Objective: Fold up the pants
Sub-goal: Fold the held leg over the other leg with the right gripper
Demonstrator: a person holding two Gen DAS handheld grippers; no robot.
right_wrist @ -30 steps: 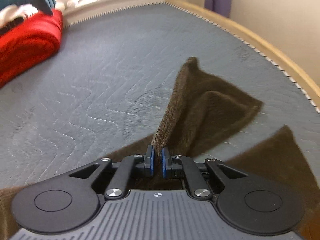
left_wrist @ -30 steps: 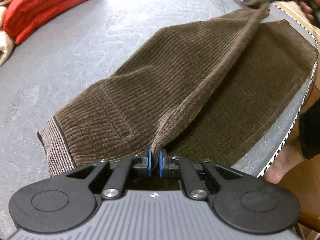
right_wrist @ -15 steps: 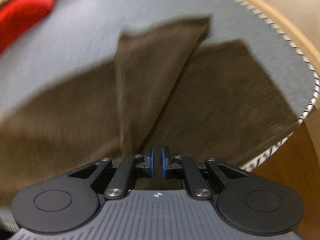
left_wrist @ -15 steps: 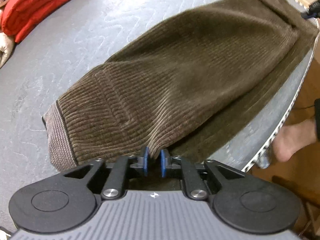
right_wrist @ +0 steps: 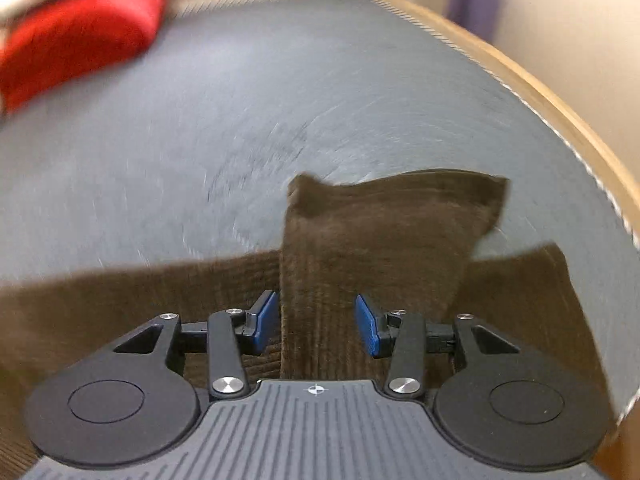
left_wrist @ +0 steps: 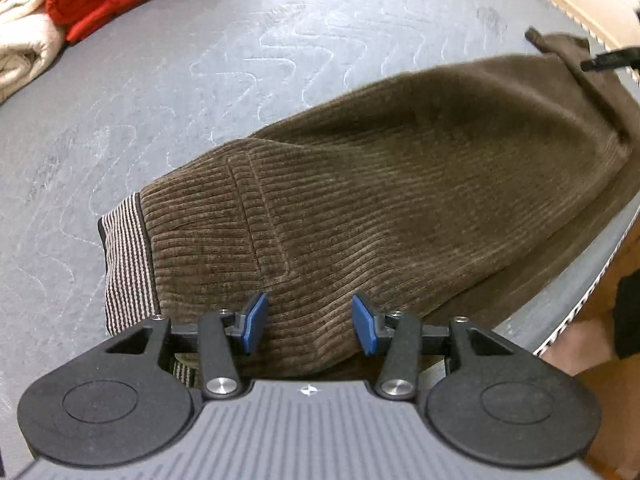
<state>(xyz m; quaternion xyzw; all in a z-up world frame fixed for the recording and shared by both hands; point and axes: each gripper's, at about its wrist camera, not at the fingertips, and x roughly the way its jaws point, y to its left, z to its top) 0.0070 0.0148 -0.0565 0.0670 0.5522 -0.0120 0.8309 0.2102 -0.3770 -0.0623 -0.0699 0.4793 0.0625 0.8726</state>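
your left gripper [left_wrist: 306, 322] opening over brown pants [left_wrist: 400, 208] | your right gripper [right_wrist: 316, 322] opening, pant leg between pads, unclamped

Lying flat on the grey quilted mattress [left_wrist: 168, 92]: brown corduroy pants [left_wrist: 400, 200], doubled lengthwise, one leg resting on top of the other, striped waistband [left_wrist: 126, 264] showing at the near-left end, back pocket facing up, leg hems [right_wrist: 396, 216] reaching toward the mattress edge, upper cuff sitting slightly askew
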